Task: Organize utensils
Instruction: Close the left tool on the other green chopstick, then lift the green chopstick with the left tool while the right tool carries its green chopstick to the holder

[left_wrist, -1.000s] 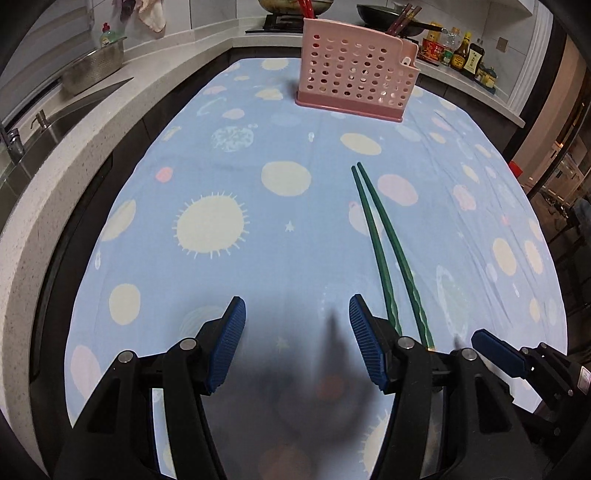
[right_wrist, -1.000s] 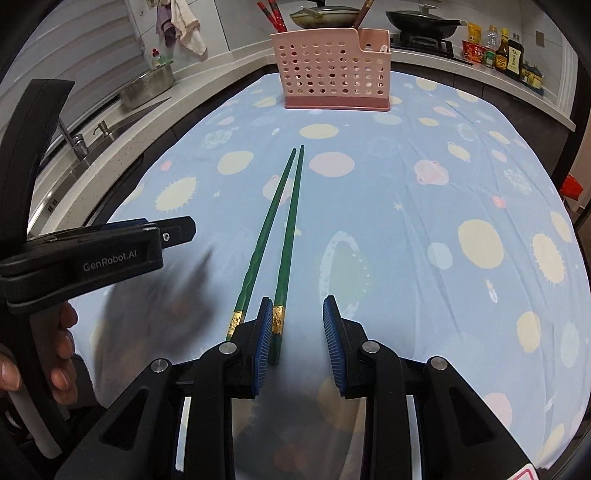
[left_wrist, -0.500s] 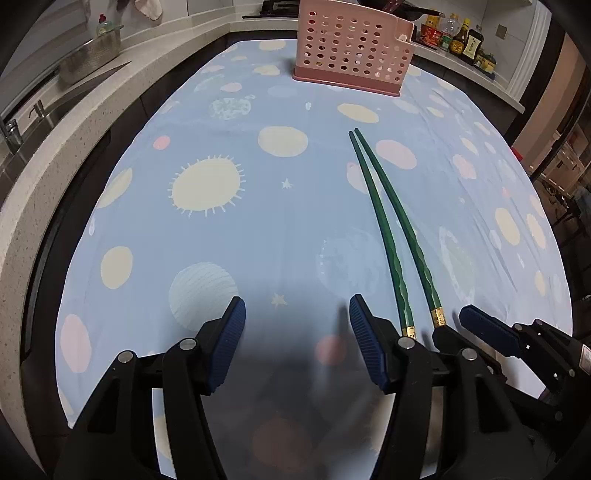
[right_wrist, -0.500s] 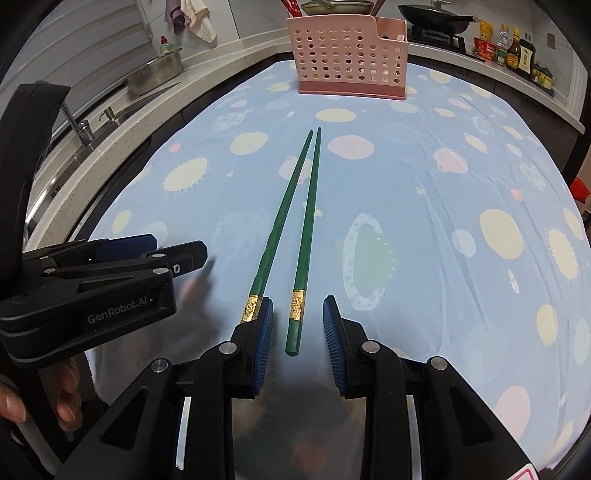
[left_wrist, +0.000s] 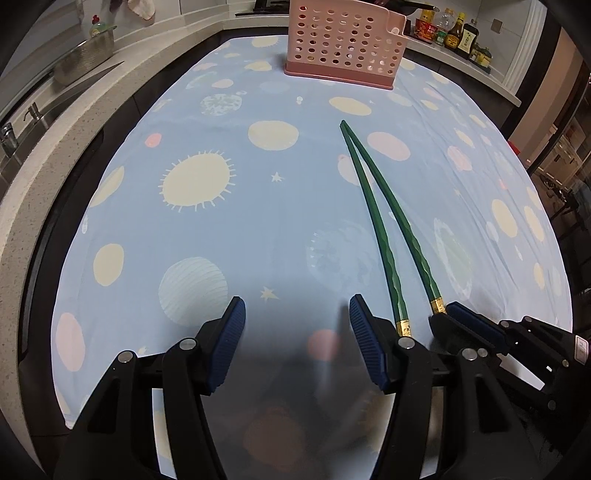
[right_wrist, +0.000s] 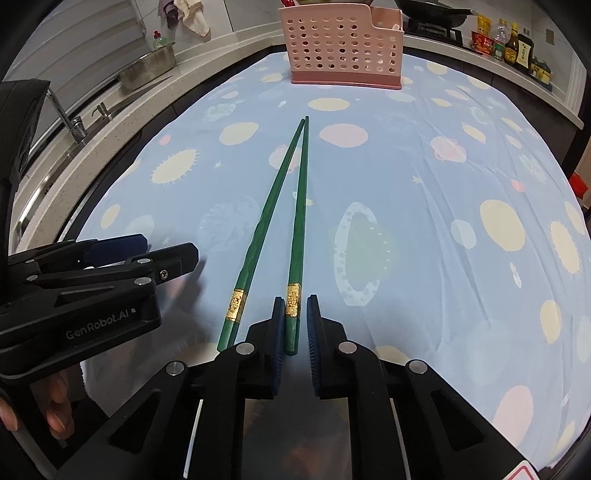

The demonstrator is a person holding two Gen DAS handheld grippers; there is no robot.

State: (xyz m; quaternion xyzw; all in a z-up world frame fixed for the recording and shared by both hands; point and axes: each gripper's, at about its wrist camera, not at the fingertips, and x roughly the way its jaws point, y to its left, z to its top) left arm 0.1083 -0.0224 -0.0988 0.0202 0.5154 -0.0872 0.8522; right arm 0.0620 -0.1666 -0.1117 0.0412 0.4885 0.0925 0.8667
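Two green chopsticks with gold bands lie on the blue patterned tablecloth, tips pointing toward a pink perforated utensil basket (right_wrist: 341, 50) at the far end. My right gripper (right_wrist: 296, 325) has its jaws narrowed around the butt end of the right chopstick (right_wrist: 298, 221); a small gap still shows on the right side. The left chopstick (right_wrist: 266, 218) lies just outside its left finger. My left gripper (left_wrist: 295, 332) is open and empty, low over the cloth left of the chopsticks (left_wrist: 373, 210). The basket also shows in the left wrist view (left_wrist: 341, 44).
A counter with sink and faucet (right_wrist: 72, 122) and a steel bowl (right_wrist: 147, 70) runs along the left. Sauce bottles (right_wrist: 517, 48) and a pan (right_wrist: 432, 14) stand at the far right. The table edge (left_wrist: 44, 258) drops off on the left.
My right gripper has moved forward over the right chopstick's butt end and its jaws have narrowed around it. Both views have shifted slightly toward the basket.
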